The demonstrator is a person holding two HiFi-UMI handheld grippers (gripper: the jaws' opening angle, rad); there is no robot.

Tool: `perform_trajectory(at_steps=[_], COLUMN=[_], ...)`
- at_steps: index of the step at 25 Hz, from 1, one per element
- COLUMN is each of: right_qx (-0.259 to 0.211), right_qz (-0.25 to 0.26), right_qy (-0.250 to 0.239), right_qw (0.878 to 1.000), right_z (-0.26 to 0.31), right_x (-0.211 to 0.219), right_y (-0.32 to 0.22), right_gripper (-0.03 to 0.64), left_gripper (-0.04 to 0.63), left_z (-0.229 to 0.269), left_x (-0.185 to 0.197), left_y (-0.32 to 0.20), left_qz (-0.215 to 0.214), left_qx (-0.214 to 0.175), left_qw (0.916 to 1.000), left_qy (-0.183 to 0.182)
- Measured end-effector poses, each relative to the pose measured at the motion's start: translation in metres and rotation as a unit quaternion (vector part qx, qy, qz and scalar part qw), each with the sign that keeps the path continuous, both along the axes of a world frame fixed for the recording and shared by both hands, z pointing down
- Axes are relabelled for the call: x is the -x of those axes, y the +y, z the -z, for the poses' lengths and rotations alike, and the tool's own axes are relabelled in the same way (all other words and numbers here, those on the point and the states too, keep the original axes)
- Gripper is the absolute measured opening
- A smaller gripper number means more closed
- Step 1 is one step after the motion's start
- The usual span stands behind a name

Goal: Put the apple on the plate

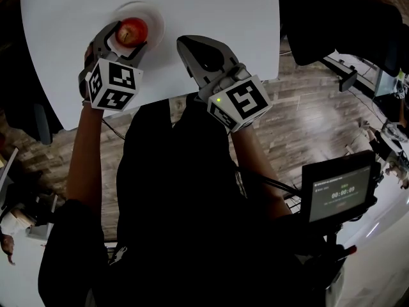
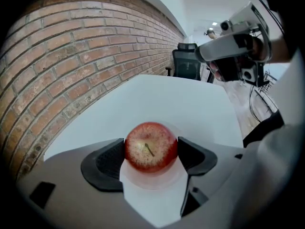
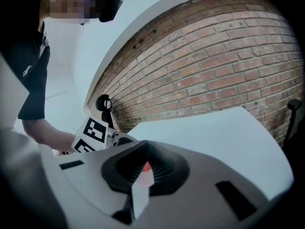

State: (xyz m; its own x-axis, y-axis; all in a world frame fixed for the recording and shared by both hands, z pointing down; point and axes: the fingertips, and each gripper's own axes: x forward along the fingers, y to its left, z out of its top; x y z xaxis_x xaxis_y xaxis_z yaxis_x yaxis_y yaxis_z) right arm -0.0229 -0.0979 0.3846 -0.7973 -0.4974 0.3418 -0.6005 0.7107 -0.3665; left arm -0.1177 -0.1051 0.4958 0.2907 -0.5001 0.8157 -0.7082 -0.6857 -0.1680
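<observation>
Red apple (image 1: 132, 31) found at the far left of the white counter (image 1: 217, 5), directly over the white plate (image 1: 156, 22), stem facing up toward the camera. Left claw (image 2: 151, 151) is grasping it: both dark ribbed pads (image 2: 113, 159) bear on opposite flanks of the fruit, jaws set wide to suit its girth. The grip sits across the widest part, which in my judgement is why the fruit stays level and does not roll.

The left gripper view shows the plate's pale disc under and just in front of the apple. Whether the base already rests on the plate or hangs just clear of it cannot be settled from these angles; it appears seated.

Right claw (image 1: 184, 45) is clenched and empty, held above the counter's near edge, well apart from the plate. Only a narrow slit shows between its jaws. Its position looks deliberate: kept clear so the left side has free room.

Assessment: placement is at or near completion. The outstanding step is release, and the plate's shallow rim gives little guard against rolling, so the jaws should part evenly
</observation>
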Motion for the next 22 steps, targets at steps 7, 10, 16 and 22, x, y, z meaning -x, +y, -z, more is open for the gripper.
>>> perform_trajectory(at_steps=[7, 10, 16, 22], right_qx=[0.001, 0.002, 0.003, 0.003], right_qz=[-0.005, -0.006, -0.006, -0.005], right_qy=[-0.001, -0.001, -0.002, -0.004], right_qw=[1.000, 1.000, 1.000, 1.000], right_z=[0.0001, 0.0005, 0.0006, 0.0005], right_x=[-0.0018, -0.0015, -0.0005, -0.0018], right_y=[-0.0020, -0.0025, -0.0027, -0.0027], right_gripper=[0.005, 0.005, 0.005, 0.005], left_gripper=[0.359, 0.359, 0.360, 0.360], left_z=[-0.0047, -0.0051, -0.0064, -0.0087], left_x=[0.0004, 0.0017, 0.0045, 0.0039], left_y=[0.0003, 0.0002, -0.0015, -0.0039], left_qz=[-0.014, -0.017, -0.015, -0.011], left_qx=[0.005, 0.003, 0.005, 0.007], left_qw=[0.9997, 0.9996, 0.9996, 0.9996], left_qy=[-0.017, -0.023, -0.025, -0.024])
